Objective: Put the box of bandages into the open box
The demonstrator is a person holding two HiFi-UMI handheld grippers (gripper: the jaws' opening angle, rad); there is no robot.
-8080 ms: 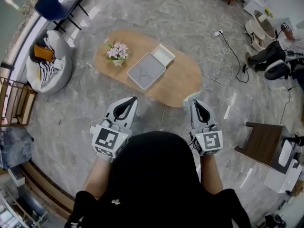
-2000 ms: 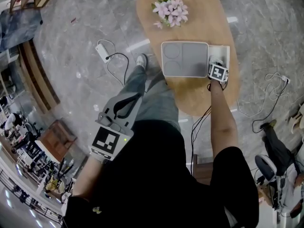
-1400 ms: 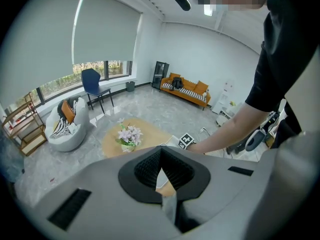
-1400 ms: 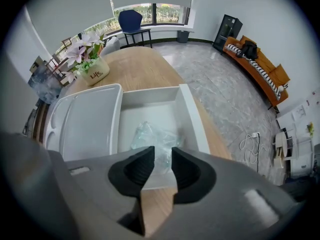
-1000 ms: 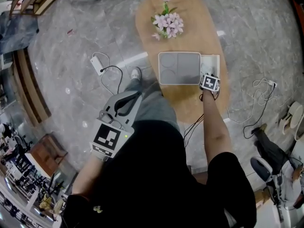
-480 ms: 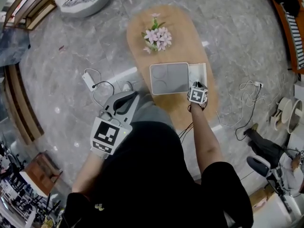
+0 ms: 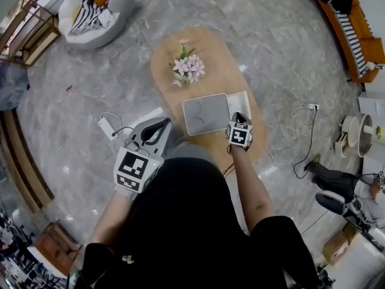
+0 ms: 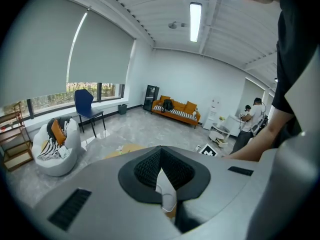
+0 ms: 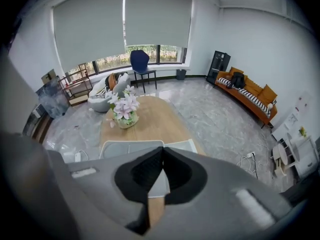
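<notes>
The open box stands on the oval wooden table (image 7: 207, 53): a white tray (image 7: 242, 100) with its flat grey lid (image 7: 206, 114) lying beside it on the left. My right gripper (image 7: 239, 119) hovers at the tray's near end, jaws shut with nothing between them. In the right gripper view the grey lid (image 9: 131, 146) and white tray (image 9: 181, 145) show just beyond the shut right gripper (image 9: 162, 156). My left gripper (image 7: 154, 131) is held back over the floor near my body, and in its own view the left gripper (image 8: 160, 156) is shut and empty. I cannot make out a box of bandages.
A vase of pink flowers (image 7: 188, 68) stands at the table's far end. A charger and cable (image 7: 106, 126) lie on the floor to the left, more cables (image 7: 301, 125) to the right. A striped beanbag (image 7: 96, 11) sits far left, an orange sofa (image 7: 346, 17) far right.
The head view has swung, so the table sits lower and further left in the picture. My right gripper stays at the near end of the white tray. The left gripper has hardly moved.
</notes>
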